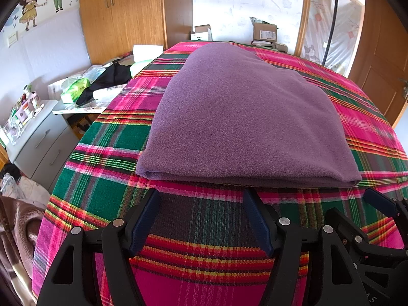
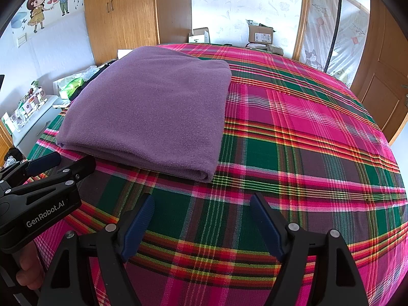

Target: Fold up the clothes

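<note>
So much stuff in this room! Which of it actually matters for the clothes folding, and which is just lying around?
Part of the job:
- purple fleece garment, folded on the plaid bedspread
- left claw, open and empty
- right claw, open and empty

Just lying about:
- cardboard box
- white box
- black cloth on the side table
- green tissue pack

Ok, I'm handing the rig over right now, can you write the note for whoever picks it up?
Left gripper: open, empty, over the plaid bedspread just short of the purple fleece garment's near edge.
Right gripper: open, empty, off the garment's near right corner.
Garment: lies flat on the bed in a folded rectangle, layered edge toward the grippers; neither gripper touches it.
Done: at least one fold, judging by the stacked layers.
Left: probably another fold to make it smaller, if wanted; no other clothes visible on the bedspread.
</note>
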Tool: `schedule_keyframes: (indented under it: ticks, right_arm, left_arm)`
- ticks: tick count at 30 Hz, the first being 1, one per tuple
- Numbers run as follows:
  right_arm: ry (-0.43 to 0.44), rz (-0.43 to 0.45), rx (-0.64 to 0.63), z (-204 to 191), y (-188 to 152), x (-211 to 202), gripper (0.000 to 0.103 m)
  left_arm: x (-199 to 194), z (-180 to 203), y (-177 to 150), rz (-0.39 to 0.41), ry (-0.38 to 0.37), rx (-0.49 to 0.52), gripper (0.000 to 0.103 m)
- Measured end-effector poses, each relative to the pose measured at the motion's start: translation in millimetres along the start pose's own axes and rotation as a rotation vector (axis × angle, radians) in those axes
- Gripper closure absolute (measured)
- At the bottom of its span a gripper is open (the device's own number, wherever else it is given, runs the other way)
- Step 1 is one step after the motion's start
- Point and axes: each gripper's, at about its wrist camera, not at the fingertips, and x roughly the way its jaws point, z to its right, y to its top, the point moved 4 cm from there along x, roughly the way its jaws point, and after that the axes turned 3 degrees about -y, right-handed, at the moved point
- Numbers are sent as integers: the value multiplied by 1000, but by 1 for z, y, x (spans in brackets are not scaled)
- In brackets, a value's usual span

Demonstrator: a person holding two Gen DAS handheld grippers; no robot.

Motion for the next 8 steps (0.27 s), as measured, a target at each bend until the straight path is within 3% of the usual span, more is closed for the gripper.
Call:
schedule_keyframes:
  ticks: [8]
  right_arm:
    - [0, 0, -1, 1, -1, 0, 25]
  left_arm:
    - [-1, 0, 0, 0, 1, 0, 33]
